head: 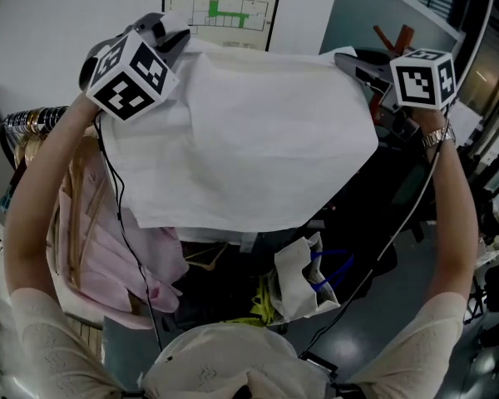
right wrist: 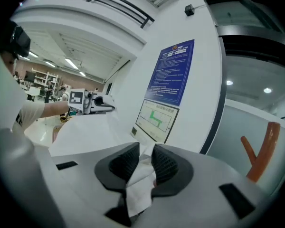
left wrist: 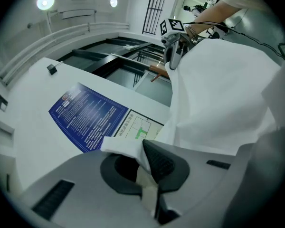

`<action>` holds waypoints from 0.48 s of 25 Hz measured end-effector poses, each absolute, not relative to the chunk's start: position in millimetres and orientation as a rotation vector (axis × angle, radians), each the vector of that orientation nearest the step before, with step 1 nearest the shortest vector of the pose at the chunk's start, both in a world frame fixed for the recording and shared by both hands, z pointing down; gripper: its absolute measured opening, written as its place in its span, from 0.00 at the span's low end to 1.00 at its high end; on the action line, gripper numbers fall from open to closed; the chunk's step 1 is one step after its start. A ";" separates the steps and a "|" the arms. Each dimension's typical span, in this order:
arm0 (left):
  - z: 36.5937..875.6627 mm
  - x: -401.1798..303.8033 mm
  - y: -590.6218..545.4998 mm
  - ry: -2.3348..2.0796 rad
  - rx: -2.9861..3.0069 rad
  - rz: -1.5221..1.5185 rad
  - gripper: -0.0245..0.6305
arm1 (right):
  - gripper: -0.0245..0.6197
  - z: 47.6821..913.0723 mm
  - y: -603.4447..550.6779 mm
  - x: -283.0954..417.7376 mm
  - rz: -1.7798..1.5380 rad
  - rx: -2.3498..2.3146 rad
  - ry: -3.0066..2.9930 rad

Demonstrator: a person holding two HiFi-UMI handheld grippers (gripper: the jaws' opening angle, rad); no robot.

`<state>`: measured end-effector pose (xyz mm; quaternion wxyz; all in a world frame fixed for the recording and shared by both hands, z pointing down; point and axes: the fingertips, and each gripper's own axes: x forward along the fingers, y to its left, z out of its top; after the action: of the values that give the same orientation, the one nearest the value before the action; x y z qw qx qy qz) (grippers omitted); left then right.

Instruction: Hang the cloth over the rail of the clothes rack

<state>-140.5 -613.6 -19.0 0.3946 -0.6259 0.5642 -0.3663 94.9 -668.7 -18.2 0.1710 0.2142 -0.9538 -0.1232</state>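
Cream knit sleeves [head: 33, 322] are seen nearest in the head view, with both forearms raised away from the body. A watch [head: 435, 136] is worn on the right wrist. Below and between the arms a white bag [head: 303, 281] is seen. To its left, pink garments [head: 108, 239] are hung on wooden hangers. A row of hanger hooks [head: 33, 123] is packed along a rail at the left edge.

Further out, the white cloth [head: 241, 140] is held up by its 2 upper corners and spread in the air. It is placed above the bag and to the right of the hanger row, and its lower edge is left hanging free. The left tongs [head: 179, 44] are clamped on the left corner. In the left gripper view a fold of the fabric is pinched between the ribbed pads, with no gap to be seen. The right tongs [head: 353, 63] are likewise clamped on the right corner, and in the right gripper view a crumpled tuft is squeezed between the pads. Each of the 2 tongs is topped by a marker cube.

Farthest off, a white wall is faced. A floor plan [head: 224, 11] is fixed to it, and a blue notice [right wrist: 173, 72] is mounted above the plan. An orange forked peg [right wrist: 261, 151] is seen off to the right.
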 end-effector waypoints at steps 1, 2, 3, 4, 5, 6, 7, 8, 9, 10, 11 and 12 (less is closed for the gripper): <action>-17.5 -141.0 -616.3 1.433 -1.605 -0.935 0.06 | 0.15 -17.0 -670.3 95.3 -0.355 0.603 -2.698; -15.9 -141.4 -618.4 1.433 -1.623 -0.943 0.06 | 0.15 -16.1 -671.8 96.0 -0.361 0.595 -2.692; -14.3 -141.4 -619.8 1.429 -1.638 -0.949 0.06 | 0.15 -15.3 -673.1 96.8 -0.362 0.583 -2.690; -13.3 -141.3 -620.5 1.425 -1.647 -0.952 0.06 | 0.15 -14.9 -674.3 97.8 -0.362 0.568 -2.693; -12.7 -140.9 -620.7 1.422 -1.648 -0.953 0.06 | 0.15 -15.2 -675.0 99.1 -0.364 0.554 -2.698; -12.6 -140.2 -620.5 1.420 -1.644 -0.953 0.06 | 0.16 -16.8 -674.6 101.1 -0.367 0.547 -2.705; -12.6 -139.6 -620.0 1.421 -1.643 -0.953 0.06 | 0.16 -20.2 -672.8 103.8 -0.371 0.551 -2.716; -12.1 -139.2 -619.5 1.425 -1.651 -0.953 0.06 | 0.16 -25.1 -669.9 106.8 -0.374 0.563 -2.731; -11.0 -139.3 -619.3 1.431 -1.670 -0.953 0.06 | 0.16 -30.1 -666.5 109.2 -0.378 0.572 -2.750; -9.6 -139.6 -619.1 1.437 -1.691 -0.952 0.06 | 0.16 -33.6 -663.2 110.9 -0.382 0.571 -2.765; -8.3 -139.7 -618.8 1.440 -1.708 -0.951 0.06 | 0.16 -35.3 -660.5 112.0 -0.383 0.563 -2.776; -7.4 -139.4 -618.4 1.441 -1.717 -0.950 0.06 | 0.16 -35.3 -658.5 113.0 -0.379 0.551 -2.783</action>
<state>-139.4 -618.4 -7.4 0.3463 -0.6617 0.5552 -0.3661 113.0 -658.5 -35.3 0.1390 0.1907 -0.9629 -0.1312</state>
